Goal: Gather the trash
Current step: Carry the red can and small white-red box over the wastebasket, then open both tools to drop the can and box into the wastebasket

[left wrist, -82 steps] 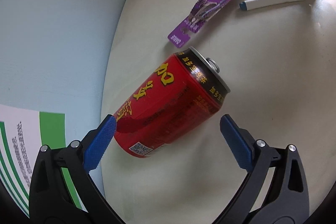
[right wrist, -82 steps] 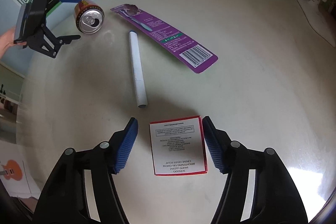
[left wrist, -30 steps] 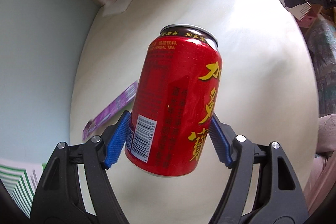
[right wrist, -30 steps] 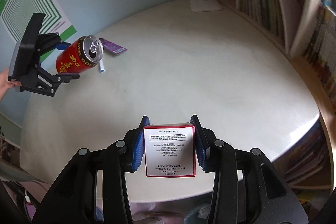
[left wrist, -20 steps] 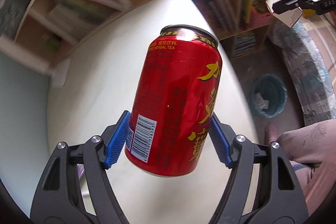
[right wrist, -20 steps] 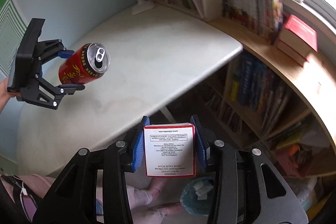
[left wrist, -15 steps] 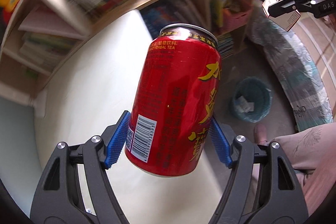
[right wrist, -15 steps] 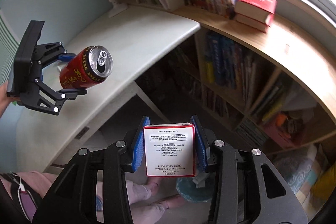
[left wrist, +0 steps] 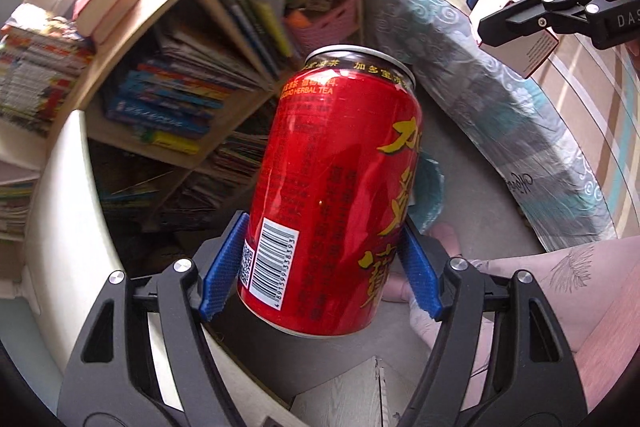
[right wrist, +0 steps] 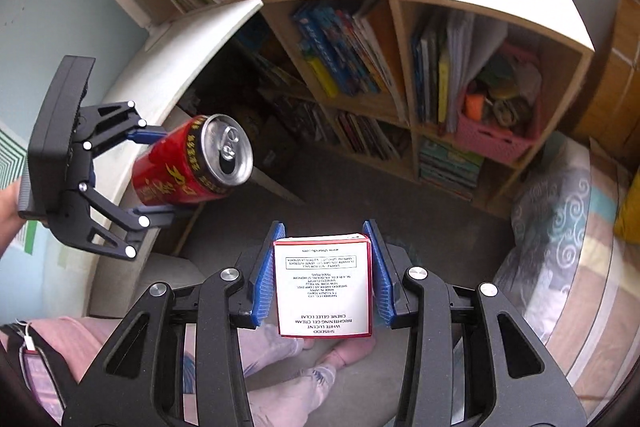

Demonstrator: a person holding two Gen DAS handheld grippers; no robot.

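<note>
Jaws grip one red can (left wrist: 336, 187) and one box (right wrist: 323, 287).

both hand-held grippers (left wrist: 322, 267) (right wrist: 324, 281) point steeply down, pads clamped around loads.

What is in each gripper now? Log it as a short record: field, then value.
left gripper: shut on the red can, gripped near its base
red can: opened top, held in the air
right gripper: shut on the white box, pads on its two sides
white box: red-edged, printed face toward the camera
background: bookshelf, floor, pink basket
bin: mostly hidden behind the can
</note>
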